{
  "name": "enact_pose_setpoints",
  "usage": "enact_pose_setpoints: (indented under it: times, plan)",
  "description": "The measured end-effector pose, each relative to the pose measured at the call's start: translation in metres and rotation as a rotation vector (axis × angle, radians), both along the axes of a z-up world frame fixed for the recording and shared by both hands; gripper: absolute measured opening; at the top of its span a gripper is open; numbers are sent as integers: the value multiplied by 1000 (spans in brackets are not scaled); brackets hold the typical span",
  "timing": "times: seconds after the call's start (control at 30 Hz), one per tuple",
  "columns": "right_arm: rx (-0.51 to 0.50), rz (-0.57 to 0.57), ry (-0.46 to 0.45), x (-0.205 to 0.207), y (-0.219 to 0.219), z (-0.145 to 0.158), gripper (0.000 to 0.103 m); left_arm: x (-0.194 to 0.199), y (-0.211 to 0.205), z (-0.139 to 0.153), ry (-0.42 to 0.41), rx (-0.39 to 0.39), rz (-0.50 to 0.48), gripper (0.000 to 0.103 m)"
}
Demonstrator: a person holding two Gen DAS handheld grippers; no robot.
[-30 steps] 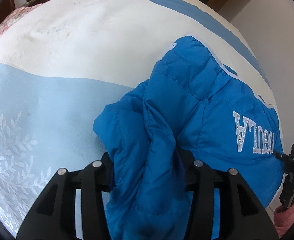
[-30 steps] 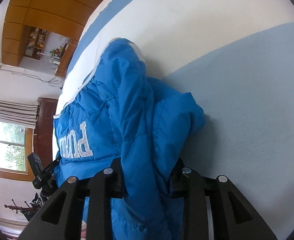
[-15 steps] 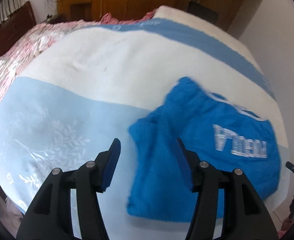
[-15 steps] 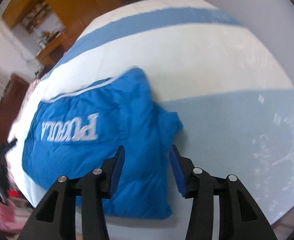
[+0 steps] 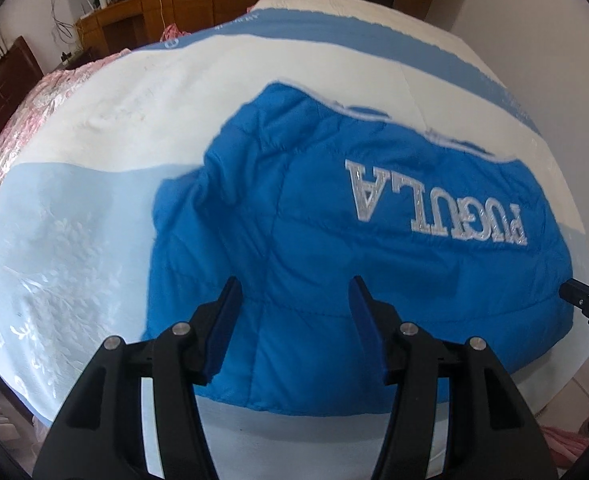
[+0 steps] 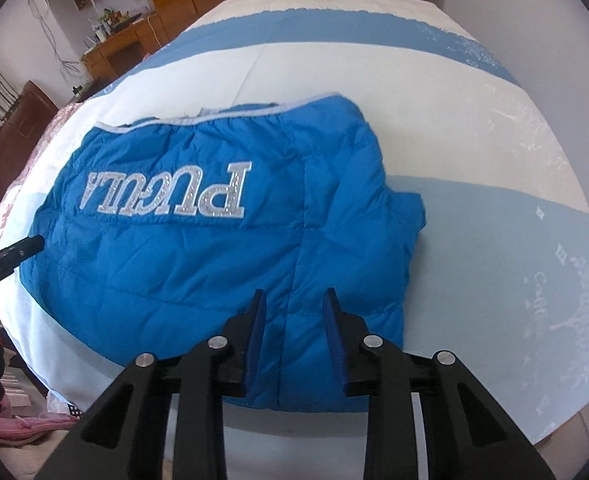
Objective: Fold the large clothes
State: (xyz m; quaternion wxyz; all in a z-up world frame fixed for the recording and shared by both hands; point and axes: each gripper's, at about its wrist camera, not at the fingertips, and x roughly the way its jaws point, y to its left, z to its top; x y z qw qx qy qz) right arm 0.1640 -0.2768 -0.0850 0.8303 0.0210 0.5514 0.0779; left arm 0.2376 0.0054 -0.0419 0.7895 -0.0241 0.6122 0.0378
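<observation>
Jacket [image 5: 334, 240]: one, folded; two claws, both empty.

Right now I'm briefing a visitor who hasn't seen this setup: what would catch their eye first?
The bright blue puffer jacket, lying folded on the bedspread, with big silver lettering upside down across it. In front of it the left gripper and right gripper hang open and empty.

I see a bed [image 5: 142, 92] covered by a sheet with white and blue bands. A folded blue padded jacket [image 5: 334, 248] lies flat on it, lettering upward.
</observation>
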Motion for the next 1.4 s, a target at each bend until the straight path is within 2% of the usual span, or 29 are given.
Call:
enact_pose_setpoints:
  times: [0.3,0.57,0.7,0.87,0.97,1.1,1.17,1.27,1.4]
  plan:
    - [-3,-19,38,2,-1,-25,29,-3,0,-27,45,25,-16,56]
    - [73,-53,60,5,-10,-47,28,-3,-6,-45,19,62,-32,60]
    - [73,-54,62,4,-10,-48,28,-1,-5,-46,20,55,-28,61]
    - [67,-57,66,4,-11,-44,28,0,1,-34,35,23,-9,61]
    - [69,-58,69,5,-11,-42,28,-6,12,-17,26,-7,43,61]
    - [76,-58,82,8,-12,-41,28,-24,35,10,-18,67,147,67]
    - [79,-59,92,10,-13,-39,28,-34,49,17,-20,73,209,69]
    - [82,-61,103,13,-14,-35,28,-51,70,16,10,-21,311,72]
    - [74,-50,105,14,-12,-34,28,-67,88,0,47,-173,416,73]
